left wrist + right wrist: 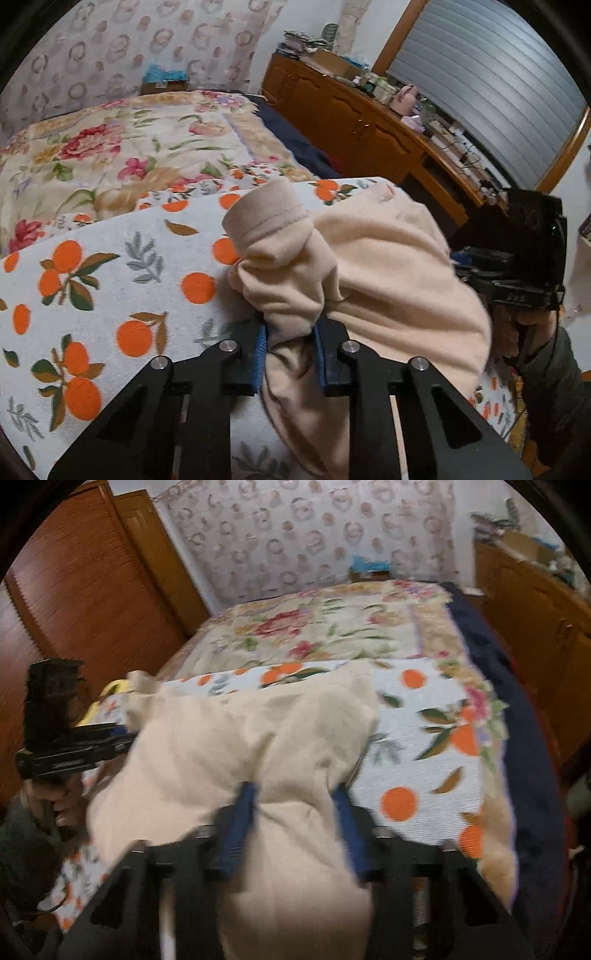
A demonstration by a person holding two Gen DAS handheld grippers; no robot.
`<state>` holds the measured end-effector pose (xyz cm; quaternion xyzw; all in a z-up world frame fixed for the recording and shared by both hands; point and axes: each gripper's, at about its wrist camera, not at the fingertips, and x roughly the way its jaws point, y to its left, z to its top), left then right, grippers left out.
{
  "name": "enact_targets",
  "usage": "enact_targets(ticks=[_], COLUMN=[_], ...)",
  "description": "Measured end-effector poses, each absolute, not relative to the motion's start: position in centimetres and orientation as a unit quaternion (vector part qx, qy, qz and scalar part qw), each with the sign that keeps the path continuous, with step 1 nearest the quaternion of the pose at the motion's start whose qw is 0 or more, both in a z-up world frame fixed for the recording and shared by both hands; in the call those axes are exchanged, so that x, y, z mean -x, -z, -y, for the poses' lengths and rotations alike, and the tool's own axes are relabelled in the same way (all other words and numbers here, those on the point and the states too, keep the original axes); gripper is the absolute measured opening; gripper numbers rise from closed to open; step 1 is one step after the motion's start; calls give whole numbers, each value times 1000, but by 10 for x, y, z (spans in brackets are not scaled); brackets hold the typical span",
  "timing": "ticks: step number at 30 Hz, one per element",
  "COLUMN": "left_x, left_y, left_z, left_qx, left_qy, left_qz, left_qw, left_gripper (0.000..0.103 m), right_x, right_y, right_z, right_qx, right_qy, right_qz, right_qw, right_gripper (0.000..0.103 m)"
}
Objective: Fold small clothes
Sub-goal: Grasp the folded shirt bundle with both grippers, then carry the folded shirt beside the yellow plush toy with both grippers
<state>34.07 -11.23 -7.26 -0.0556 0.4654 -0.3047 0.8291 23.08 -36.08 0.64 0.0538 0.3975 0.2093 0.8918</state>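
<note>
Both hand-held grippers, left [290, 354] and right [293, 830], pinch the cream fleece garment [388, 266] narrowly; bunched cloth could slip, spoiling the fold.

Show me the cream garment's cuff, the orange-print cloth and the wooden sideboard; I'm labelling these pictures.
cream garment's cuff [264, 218]: left wrist view, on the stitched band at its end.
orange-print cloth [122, 280]: left wrist view, bare white patch between oranges.
wooden sideboard [332, 107]: left wrist view, on a door front.

A: What colour is the garment [388, 258]?
B: Plain cream. The cloth [110, 280] under it is white, printed with oranges and green leaves.
A: And the bedspread [110, 147]?
B: Cream with pink flowers.
A: The pads [236, 830]?
B: Blue.
</note>
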Motion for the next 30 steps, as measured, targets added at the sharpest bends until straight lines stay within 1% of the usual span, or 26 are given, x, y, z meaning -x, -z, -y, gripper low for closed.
enact_targets(ticks=[1,2,4,9,12,16,23,30], left_x=[-338,-337,-328,-298,-275,-253,-206,-188], left_y=[70,68,56,18,-8,-25,-25,17], left_z=[113,112,106,80,53,7,-73,-151], left_qx=[52,53,66,101,118,133,155,202], left_qy=[309,314,321,330,316,281,190,100], left_qz=[-461,-457,-441,-393,-356,-326,-295,-306], left_qw=[830,831,835,852,872,893,924,925], left_gripper=[17,17,16,16,16,15,15,15], right_x=[-228,-227,-224,-207,-201,-207,-242,-316], right_y=[-7,-6,-10,-43,-71,-98,-108,-95], right_z=[359,356,353,342,328,292,200,84], right_qx=[-55,-52,-28,-3,12,40,92,155], right_qy=[-221,-229,-220,-217,-234,-267,-340,-391], right_qz=[-397,-396,-386,-324,-289,-257,-233,-240], right_qw=[889,888,895,921,928,928,906,875], right_gripper=[19,16,13,12,12,11,11,11])
